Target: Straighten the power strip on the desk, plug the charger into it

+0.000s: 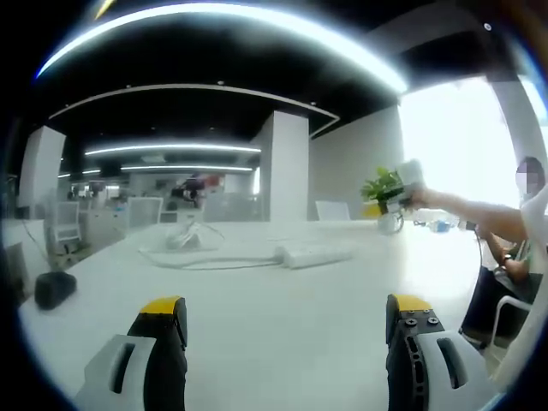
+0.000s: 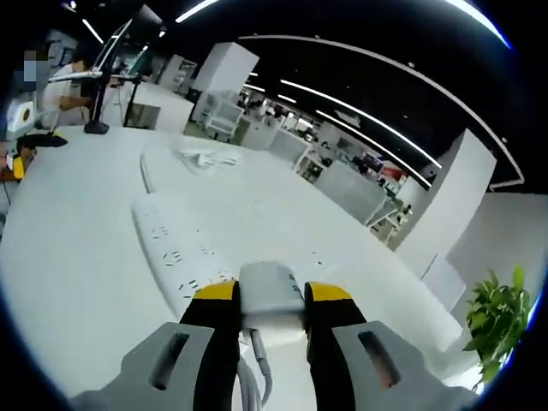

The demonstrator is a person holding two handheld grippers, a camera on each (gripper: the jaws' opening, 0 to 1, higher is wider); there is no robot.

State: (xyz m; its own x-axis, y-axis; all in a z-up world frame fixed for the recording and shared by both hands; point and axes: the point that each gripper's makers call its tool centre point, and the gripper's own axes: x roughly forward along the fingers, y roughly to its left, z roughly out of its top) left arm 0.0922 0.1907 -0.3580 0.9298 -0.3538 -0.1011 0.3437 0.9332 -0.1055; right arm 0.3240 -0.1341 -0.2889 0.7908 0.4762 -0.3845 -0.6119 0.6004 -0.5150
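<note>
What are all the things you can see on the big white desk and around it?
power strip: one, white, flat on the desk, ahead of the right gripper
charger: one, white, between the right gripper's jaws, cable hanging below
desk: one, white, under everything
plant: one, green, far desk edge
dark object: one, black, desk's left edge
left gripper: yellow-tipped, open, above bare desk
right gripper: yellow-tipped, shut on the charger

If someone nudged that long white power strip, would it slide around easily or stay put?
The power strip probably slides readily: it lies flat and looks like light plastic on a smooth white desk. Being long and rigid, it would likely pivot rather than bend. Its cord may drag and resist somewhat.
</note>
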